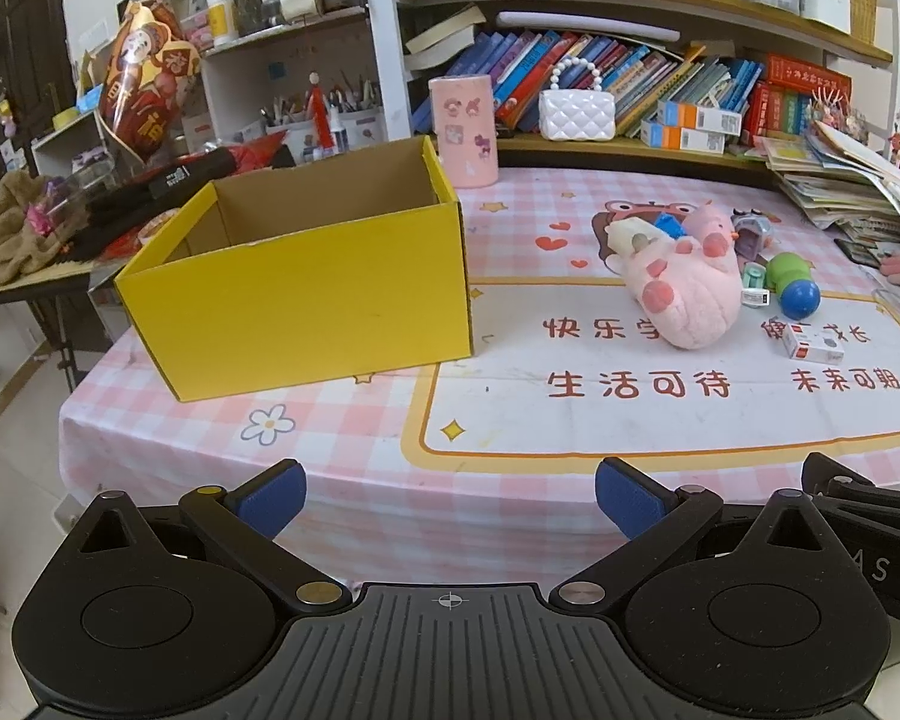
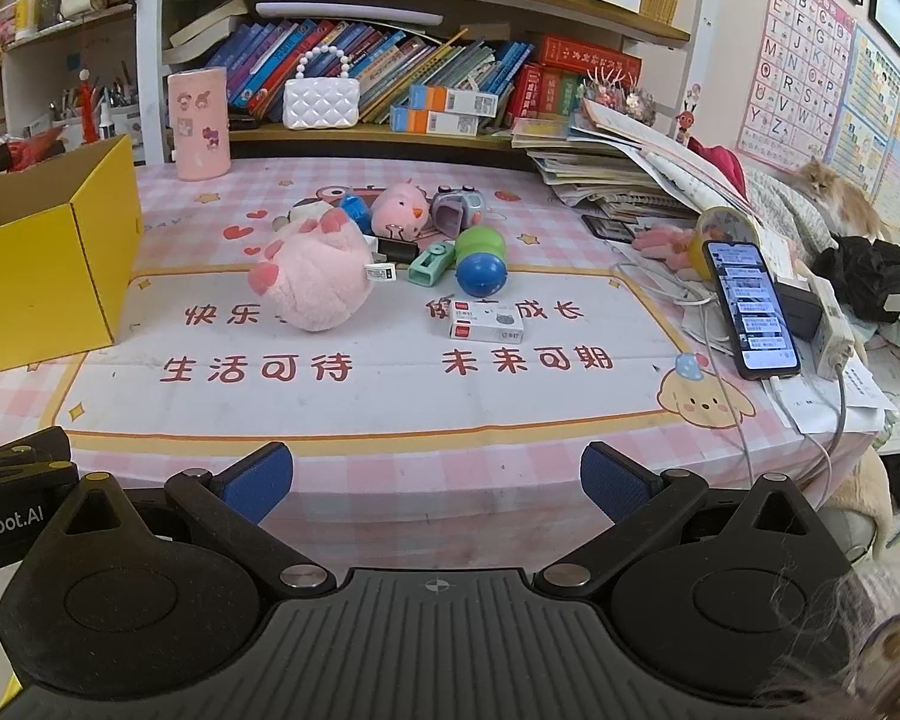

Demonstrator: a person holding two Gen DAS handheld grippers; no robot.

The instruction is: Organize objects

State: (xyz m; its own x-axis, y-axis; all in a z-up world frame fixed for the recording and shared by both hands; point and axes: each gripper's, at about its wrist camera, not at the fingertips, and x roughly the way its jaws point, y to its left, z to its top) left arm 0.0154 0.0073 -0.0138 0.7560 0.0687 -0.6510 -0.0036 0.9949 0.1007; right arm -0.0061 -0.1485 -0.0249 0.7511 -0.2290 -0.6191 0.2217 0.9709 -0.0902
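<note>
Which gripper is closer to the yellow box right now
Left. The yellow box sits just ahead of the left gripper, slightly to its left. From the right gripper, the box is far off to the left. Both jaws are open and empty.

Both fisheye views look forward from just off the near edge of the tabletop [image 1: 342, 516], low and slightly downward, toward the bookshelf [image 2: 426, 138] at the back. The left wrist view sits further left, with the yellow box [image 1: 294, 294] near and central. The right wrist view sits further right, taking in the phone [image 2: 750, 306]. Both share the pink plush toy [image 1: 690, 294] and the box.
</note>
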